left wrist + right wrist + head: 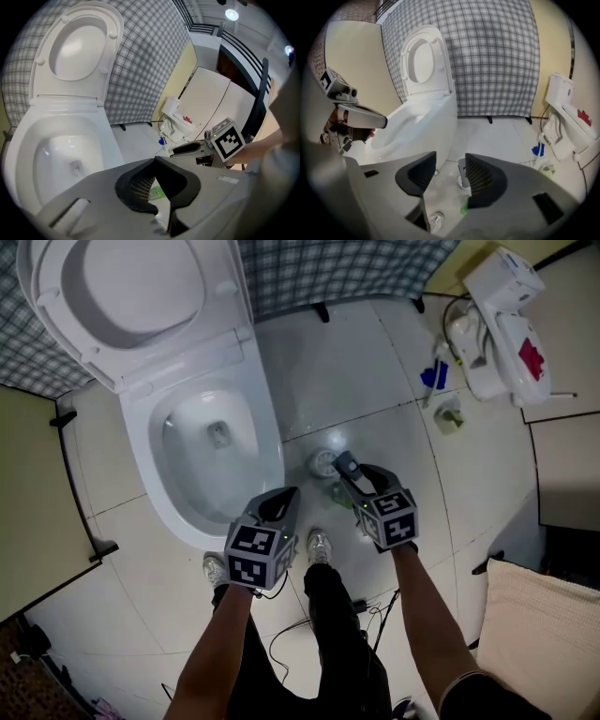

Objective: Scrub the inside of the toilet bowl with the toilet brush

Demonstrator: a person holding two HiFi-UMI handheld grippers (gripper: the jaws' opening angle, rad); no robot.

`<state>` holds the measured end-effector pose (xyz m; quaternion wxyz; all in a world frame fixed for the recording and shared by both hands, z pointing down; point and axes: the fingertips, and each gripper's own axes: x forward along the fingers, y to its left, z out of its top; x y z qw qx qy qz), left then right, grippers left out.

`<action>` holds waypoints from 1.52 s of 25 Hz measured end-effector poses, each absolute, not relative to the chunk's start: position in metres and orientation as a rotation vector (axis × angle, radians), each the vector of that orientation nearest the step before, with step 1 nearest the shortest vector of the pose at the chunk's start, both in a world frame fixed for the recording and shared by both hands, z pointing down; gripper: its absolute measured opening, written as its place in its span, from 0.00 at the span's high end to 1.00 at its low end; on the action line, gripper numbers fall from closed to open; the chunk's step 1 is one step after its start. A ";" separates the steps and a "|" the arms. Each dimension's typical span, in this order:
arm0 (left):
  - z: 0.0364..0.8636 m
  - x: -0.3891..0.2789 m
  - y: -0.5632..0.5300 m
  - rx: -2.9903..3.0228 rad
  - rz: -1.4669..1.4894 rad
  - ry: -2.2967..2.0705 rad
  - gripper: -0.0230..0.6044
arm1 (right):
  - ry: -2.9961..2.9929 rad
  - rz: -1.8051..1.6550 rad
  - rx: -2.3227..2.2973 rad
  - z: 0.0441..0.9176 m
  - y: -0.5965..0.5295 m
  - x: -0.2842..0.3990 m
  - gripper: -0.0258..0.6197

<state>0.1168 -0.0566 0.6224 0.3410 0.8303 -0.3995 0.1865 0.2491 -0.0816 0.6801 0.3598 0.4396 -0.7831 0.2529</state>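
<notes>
White toilet bowl (141, 460), shallow water (217, 434) at bottom

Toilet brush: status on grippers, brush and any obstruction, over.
Left gripper shut, empty. Right gripper open, brush handle between jaws, not gripped. Toilet bowl open, lid up; nothing blocking.

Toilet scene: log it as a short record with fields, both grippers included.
Toilet lid: raised
Bowl: uncovered, no brush in it
Left gripper: jaws together, empty, beside the bowl's front rim
Right gripper: jaws apart, empty, above the floor right of the bowl
Round floor object: just ahead of the right gripper, possibly the brush stand; not gripped
</notes>
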 end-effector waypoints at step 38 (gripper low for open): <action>0.575 0.032 -0.056 2.104 0.458 -1.174 0.95 | -2.012 0.416 1.199 0.575 -0.091 0.262 0.67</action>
